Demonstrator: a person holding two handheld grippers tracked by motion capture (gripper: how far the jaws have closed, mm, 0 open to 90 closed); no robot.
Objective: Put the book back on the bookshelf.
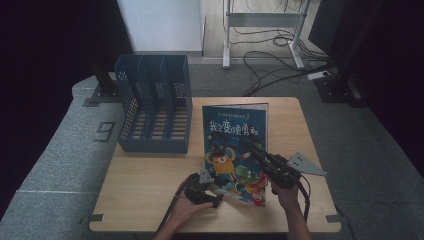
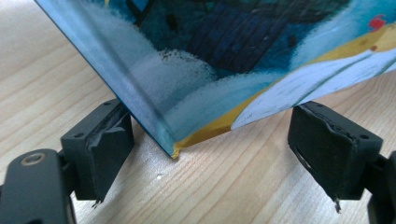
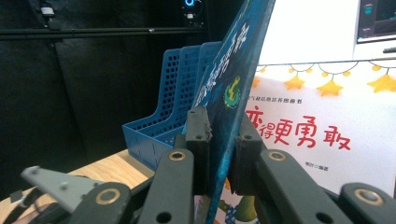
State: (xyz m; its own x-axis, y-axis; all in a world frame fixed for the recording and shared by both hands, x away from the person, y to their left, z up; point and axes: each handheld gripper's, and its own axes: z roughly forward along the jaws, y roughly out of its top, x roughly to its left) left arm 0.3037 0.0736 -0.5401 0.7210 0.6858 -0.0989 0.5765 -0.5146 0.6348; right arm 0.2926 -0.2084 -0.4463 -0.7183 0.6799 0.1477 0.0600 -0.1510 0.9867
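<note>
Item: children's picture book, blue cover with cartoon monsters and Chinese title. Found on the wooden table, right of centre, front cover raised off the pages, the near lower corner resting on the tabletop. Title page exposed behind the raised cover, white with a string of yellow stars and red characters.

Right gripper: closed on the front cover of the picture book, pads pressed to either face of the board near its edge. Judged to be gripping there so as to swing the cover or lift the book upright by it.

Left gripper: held low at the near left corner of the book, jaws spread wide, nothing clamped. Corner of the book seen between the two pads, clear of both, tip touching the table. Probably stationed to brace or catch that corner while the other side was worked.

File organiser: blue perforated plastic, three slots, all empty as far as seen, standing at the far left of the table, apart from the book. Judged the likely destination, openings facing up for a book slid in on edge.

Surroundings: grey floor, cables and desk legs beyond the table.
</note>
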